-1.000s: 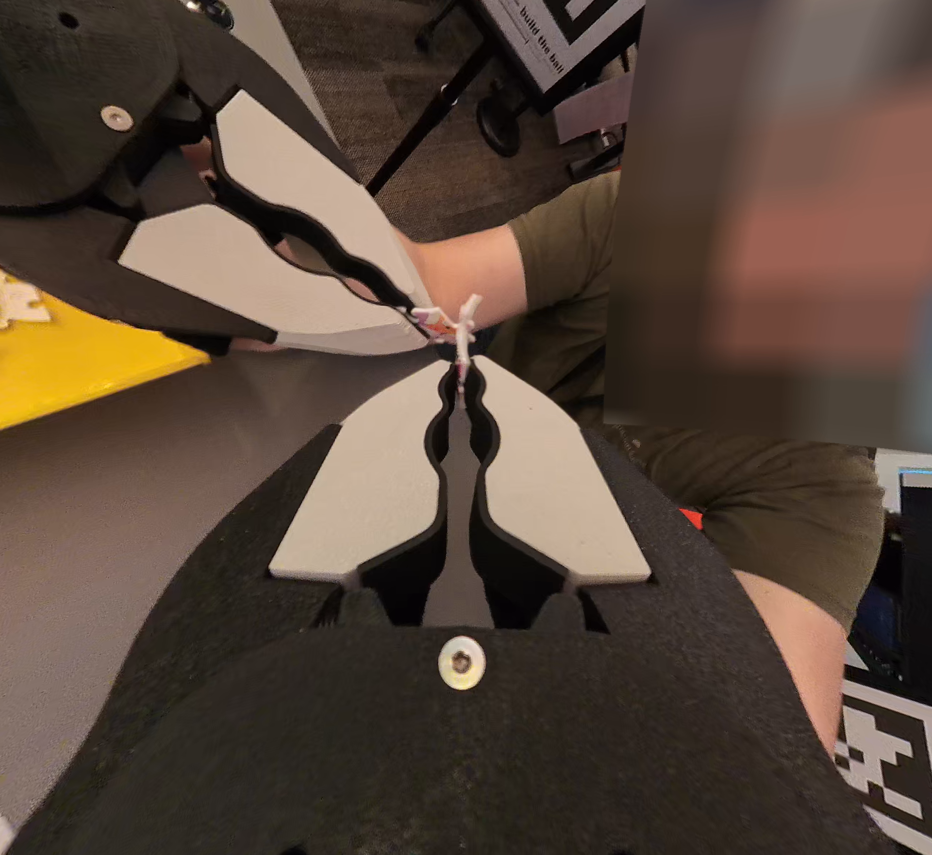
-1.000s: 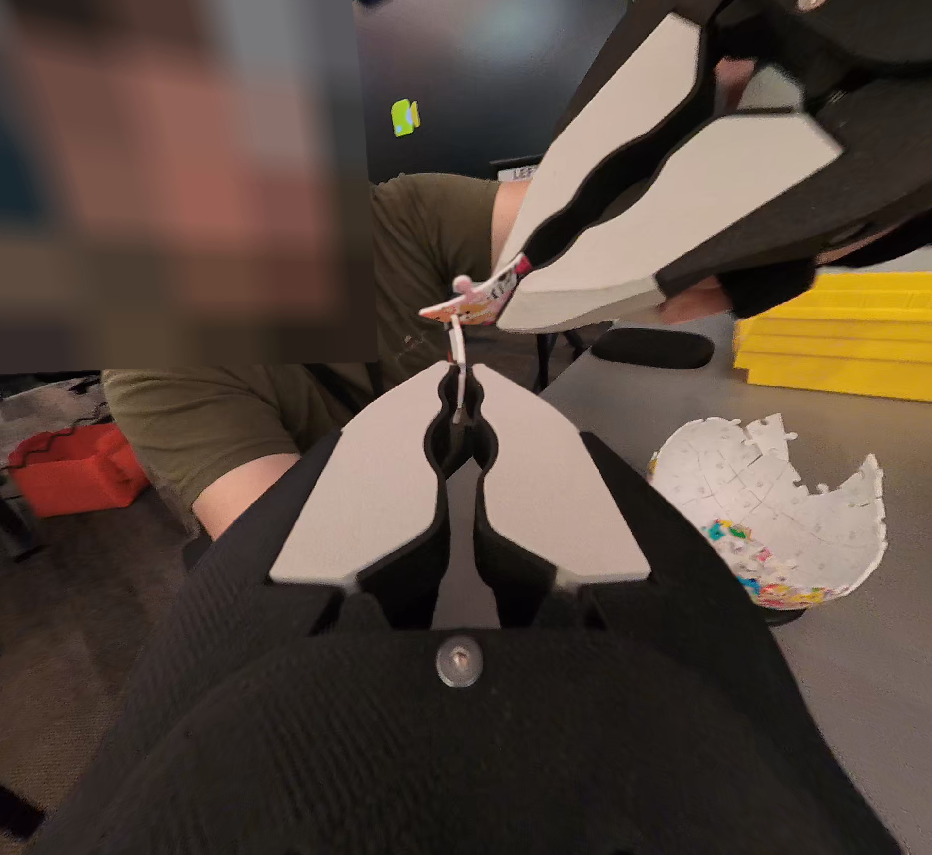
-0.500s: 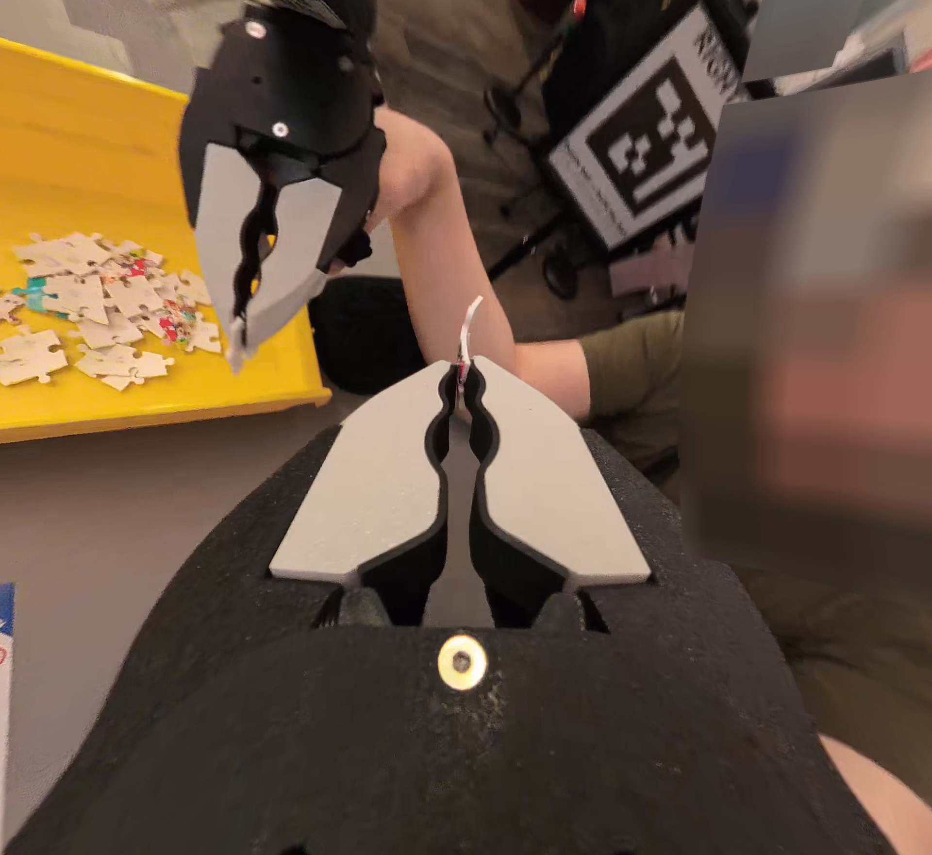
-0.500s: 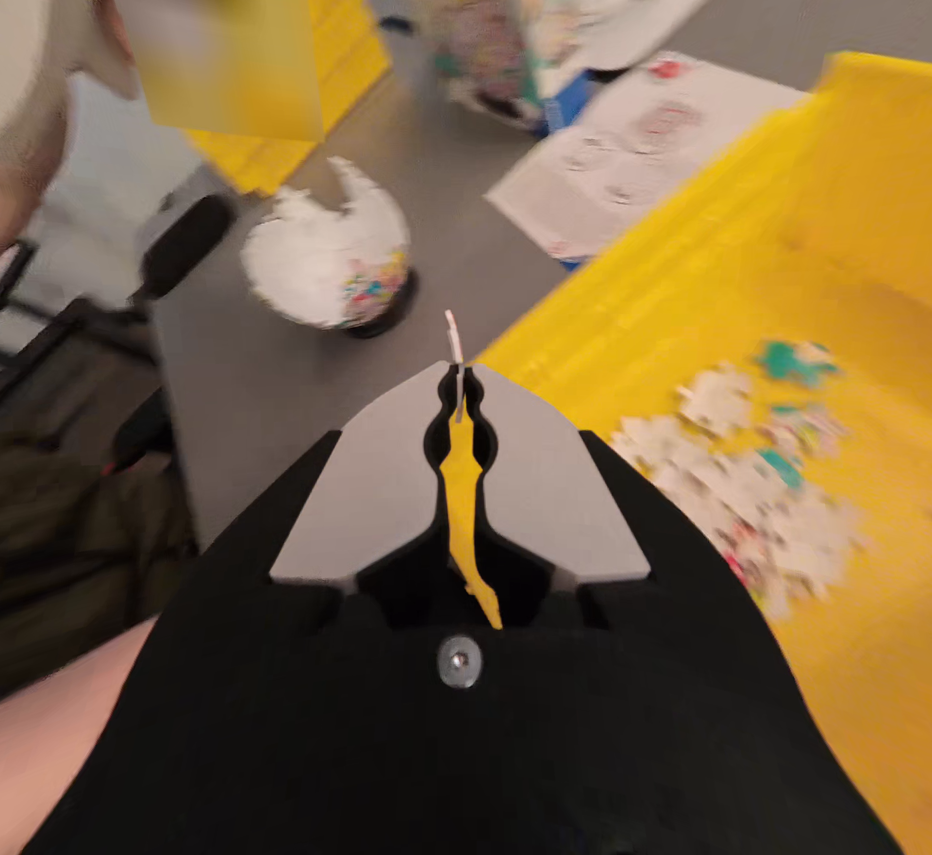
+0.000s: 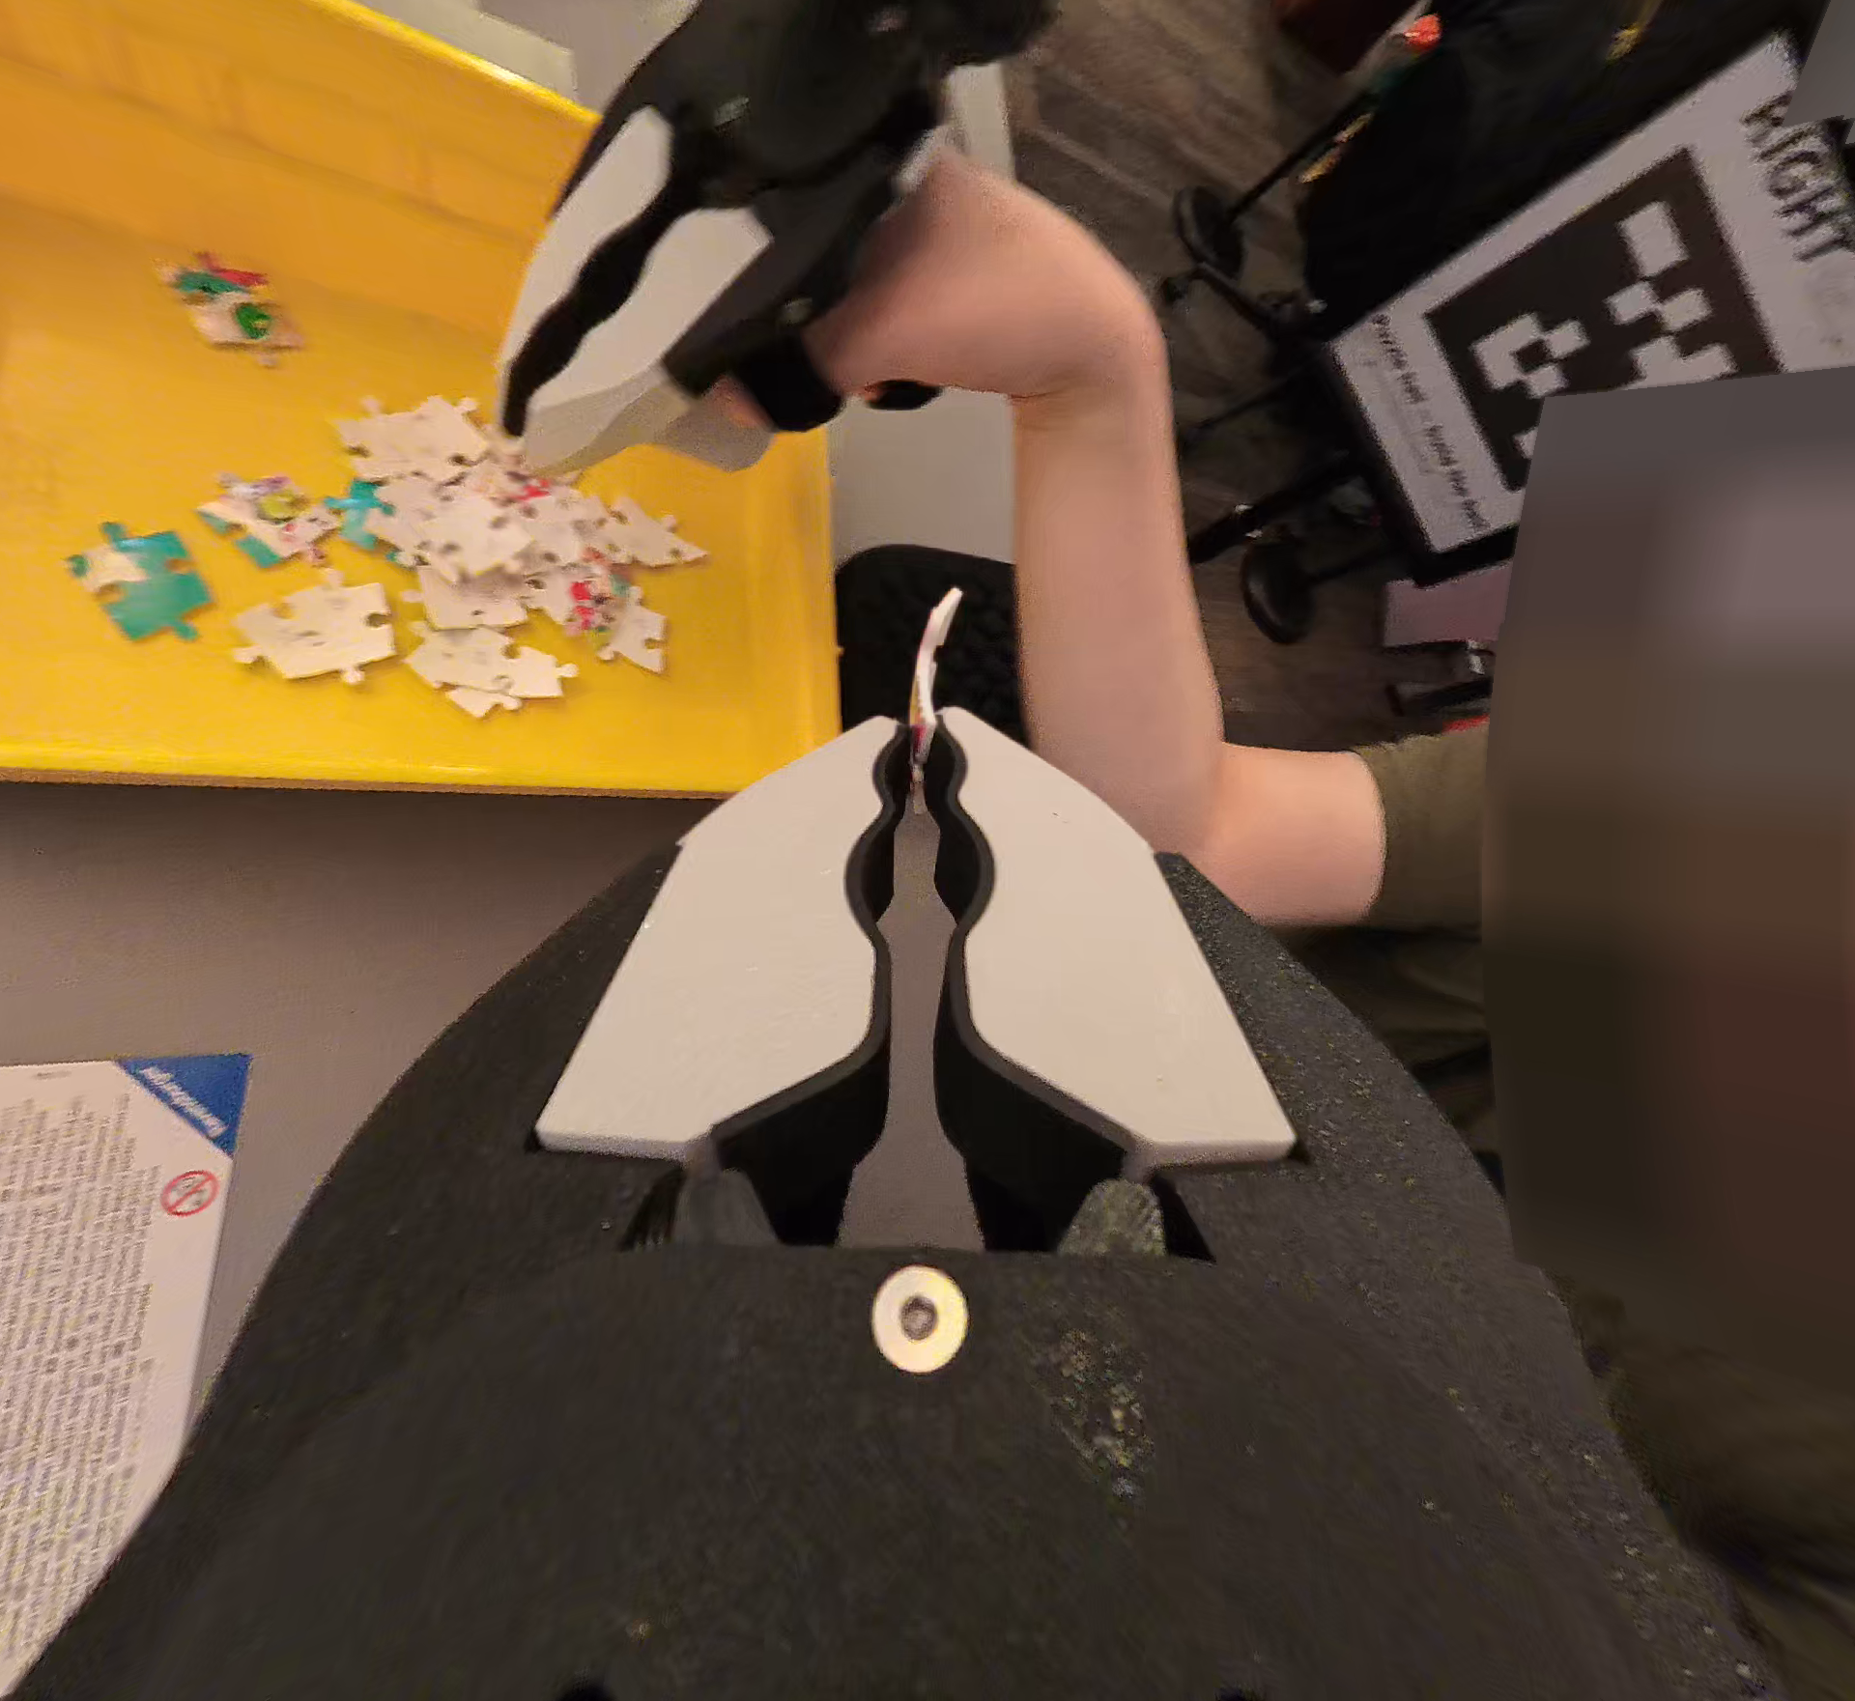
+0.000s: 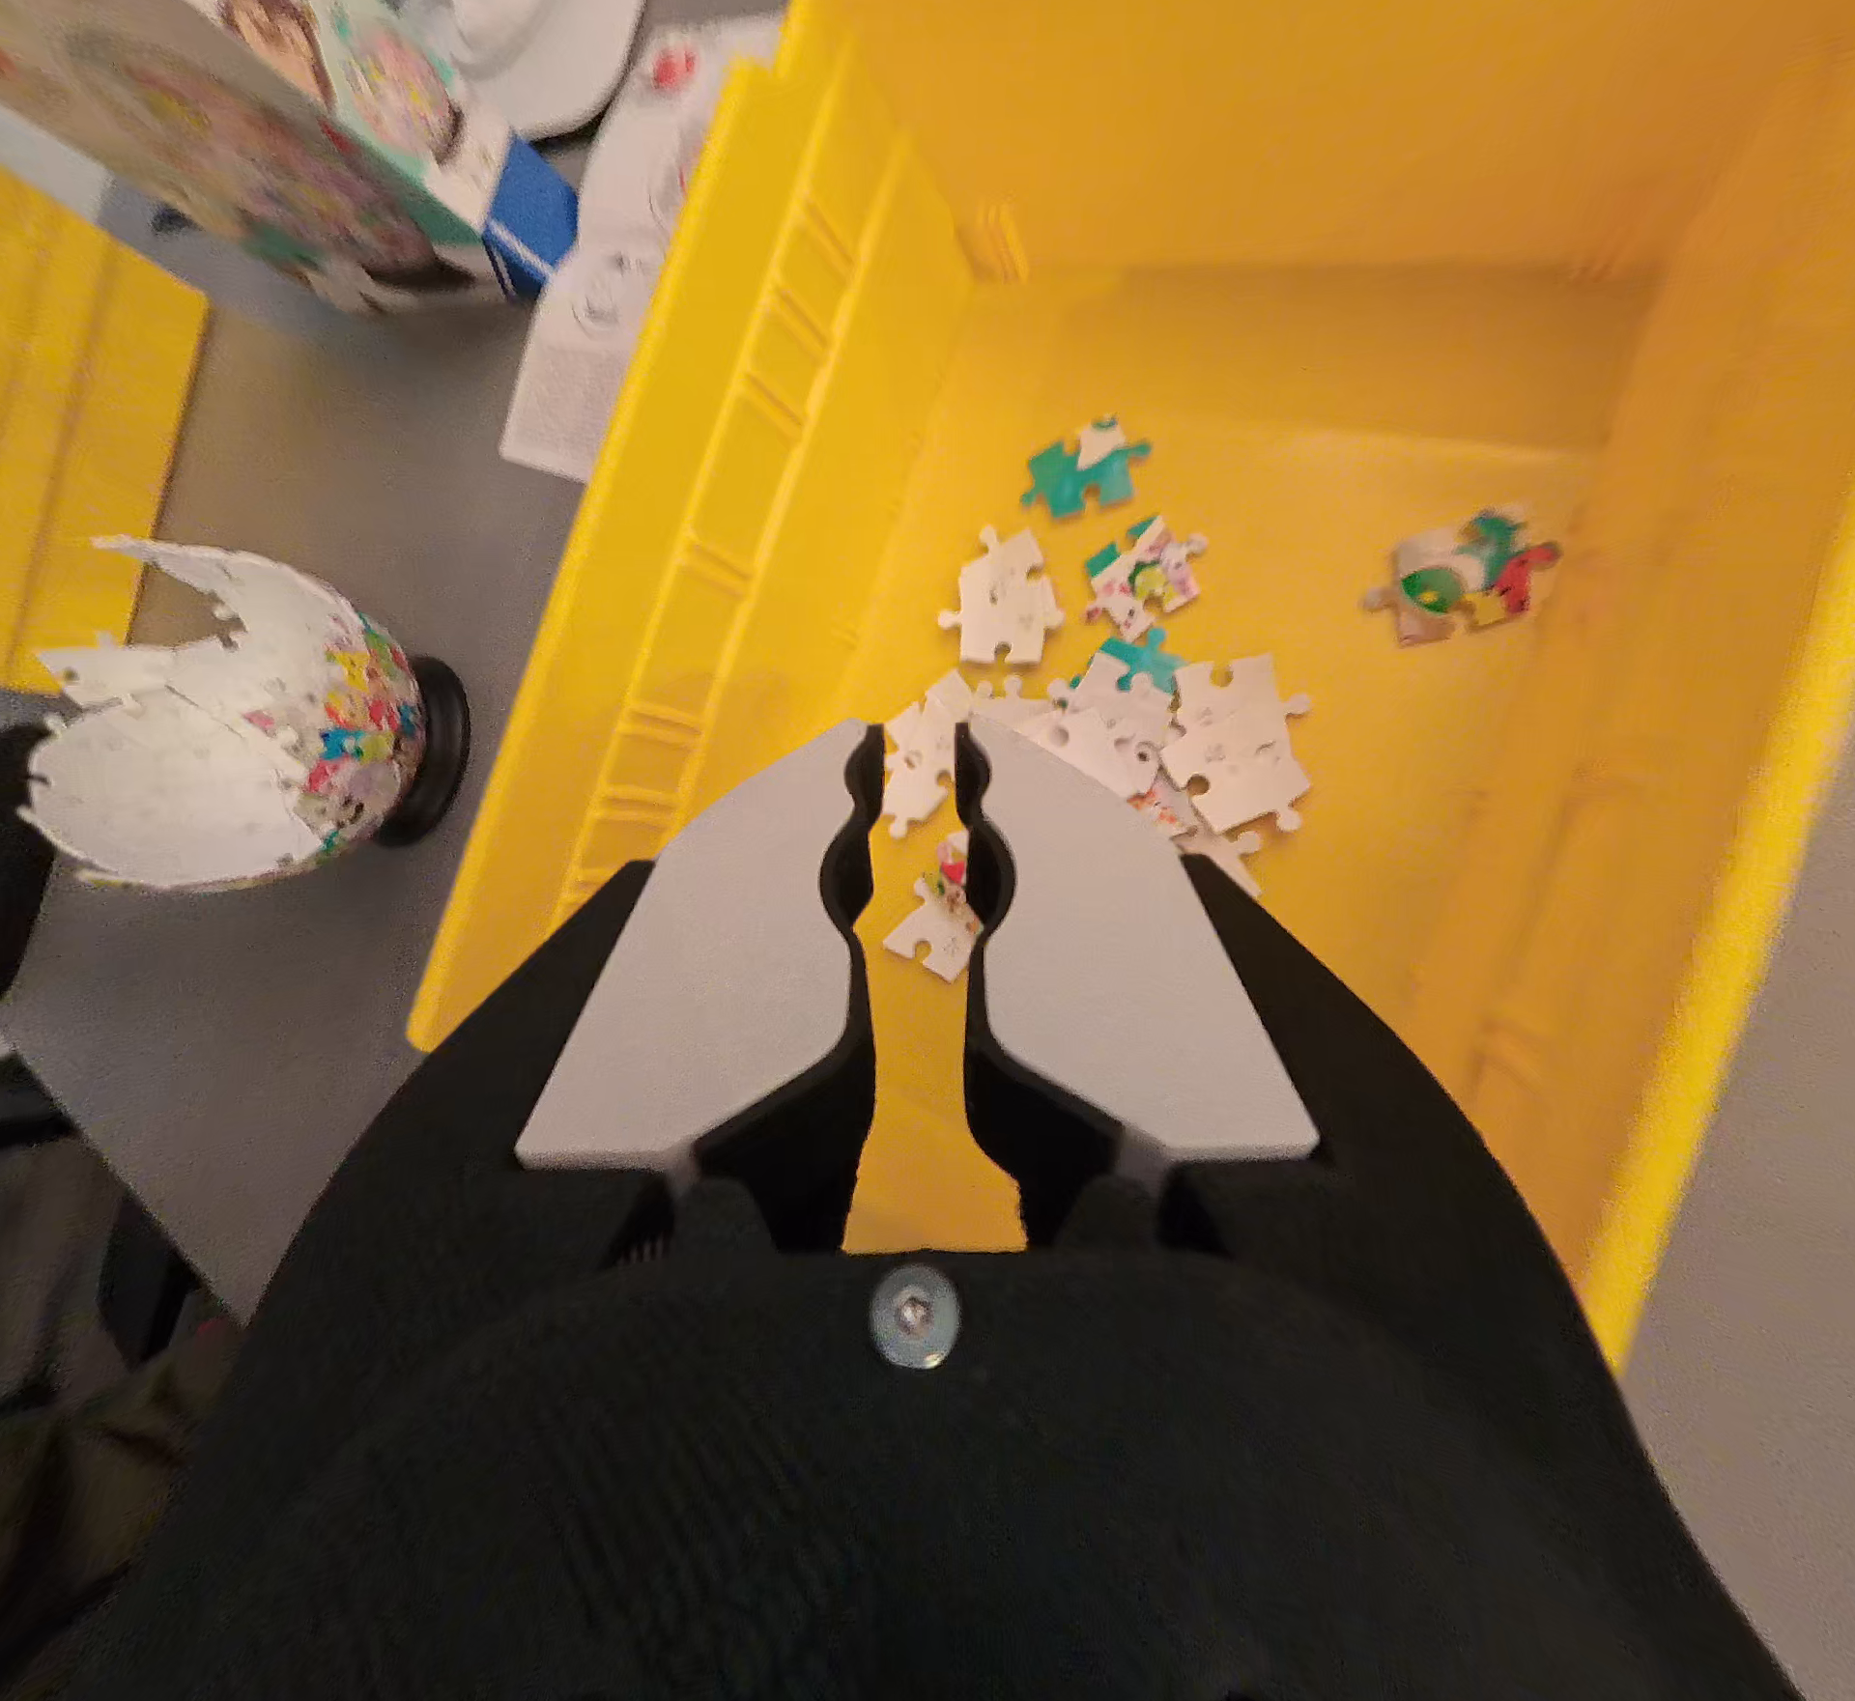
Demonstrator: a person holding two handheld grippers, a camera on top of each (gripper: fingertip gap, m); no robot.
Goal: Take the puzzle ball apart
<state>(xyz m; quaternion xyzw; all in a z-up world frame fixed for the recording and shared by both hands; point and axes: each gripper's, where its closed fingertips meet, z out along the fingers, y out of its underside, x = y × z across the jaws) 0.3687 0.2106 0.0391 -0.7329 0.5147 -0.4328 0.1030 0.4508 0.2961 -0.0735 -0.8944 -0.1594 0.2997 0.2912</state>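
Spreading across the right wrist view from about 10 o'clock round to 4 o'clock, the yellow bin [image 6: 1305, 147] is the biggest thing in sight; it stands on the grey table [image 6: 301, 408]. At 9 o'clock in that view, just beside the bin's ribbed wall but apart from it, sits the puzzle ball [image 6: 216, 730], now only a jagged open shell, white inside and many-coloured outside, resting on a small black stand [image 6: 437, 755]. Up at 11 o'clock a printed puzzle box [image 6: 251, 77] leans above a white leaflet [image 6: 592, 328].

On the bin floor lies a heap of loose pieces [image 6: 1134, 720], most white side up, with a teal one toward 12 o'clock and a green-and-red one off at 2 o'clock, well apart from the heap.

The right gripper [image 6: 918, 730] hangs low over the heap, its jaws parted by a narrow gap with nothing between them; the pieces seen through the gap lie on the bin floor below. In the left wrist view the same gripper shows at 11 o'clock, its tips just at the heap, with a person's bare forearm [image 5: 1094, 549] behind it.

The left gripper [image 5: 921, 730] is closed tight on a single puzzle piece [image 5: 936, 649], held edge-on and sticking up past the tips toward 12 o'clock, beyond the bin's near corner. A printed sheet [image 5: 90, 1332] lies at 8 o'clock.
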